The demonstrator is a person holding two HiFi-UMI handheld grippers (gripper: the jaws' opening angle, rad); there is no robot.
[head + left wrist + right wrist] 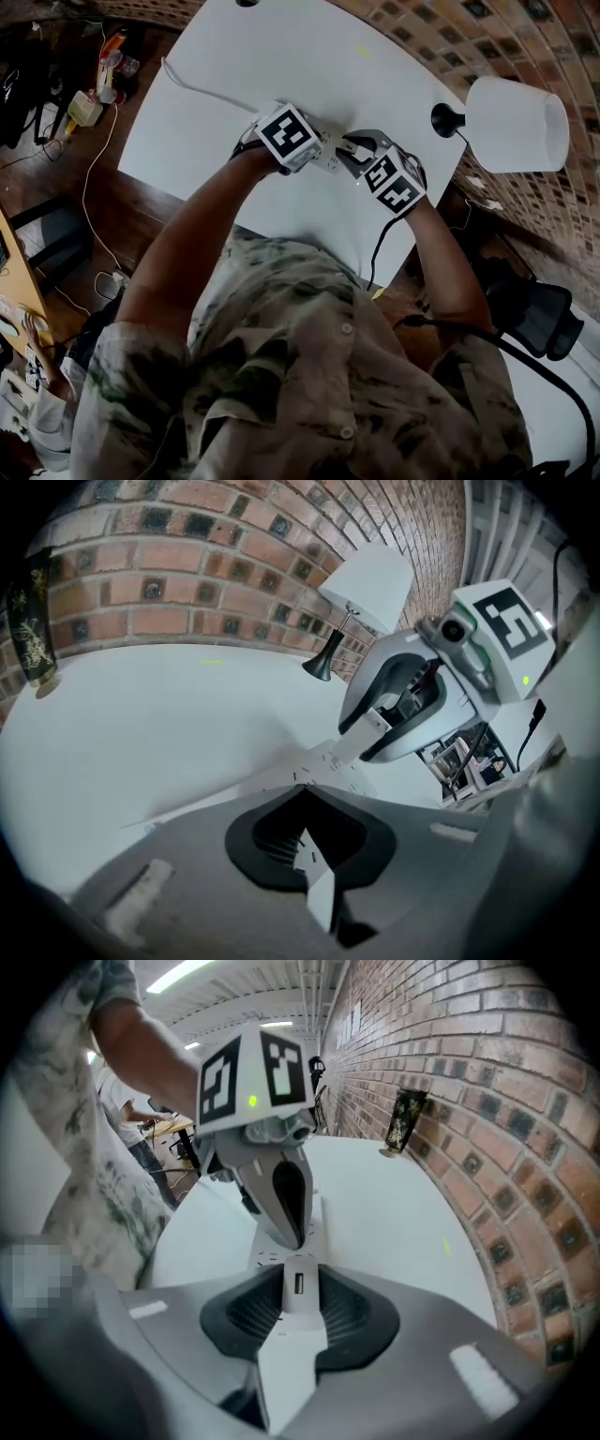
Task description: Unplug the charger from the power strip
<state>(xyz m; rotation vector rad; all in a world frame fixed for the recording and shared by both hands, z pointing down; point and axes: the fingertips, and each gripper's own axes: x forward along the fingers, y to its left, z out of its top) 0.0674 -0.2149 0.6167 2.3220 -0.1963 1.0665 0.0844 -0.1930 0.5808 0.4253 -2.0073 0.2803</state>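
A white power strip (330,161) lies in the middle of the white table (281,56), its white cord (192,86) trailing to the far left. My left gripper (322,150) comes from the left, tips down on the strip's end, shut on it; in the left gripper view the strip's (323,766) edge runs between the dark pads (272,841). My right gripper (356,157) meets it from the right. Its ribbed pads (352,1312) close on a small white charger (298,1288) with a USB port, standing on the strip (272,1258). The charger (380,726) also shows in the left gripper view.
A white-shaded lamp (516,122) on a black base stands at the table's right edge by the brick wall (487,1101). A dark bottle (403,1119) sits at the far wall. A black cable (380,248) hangs off the table's near edge.
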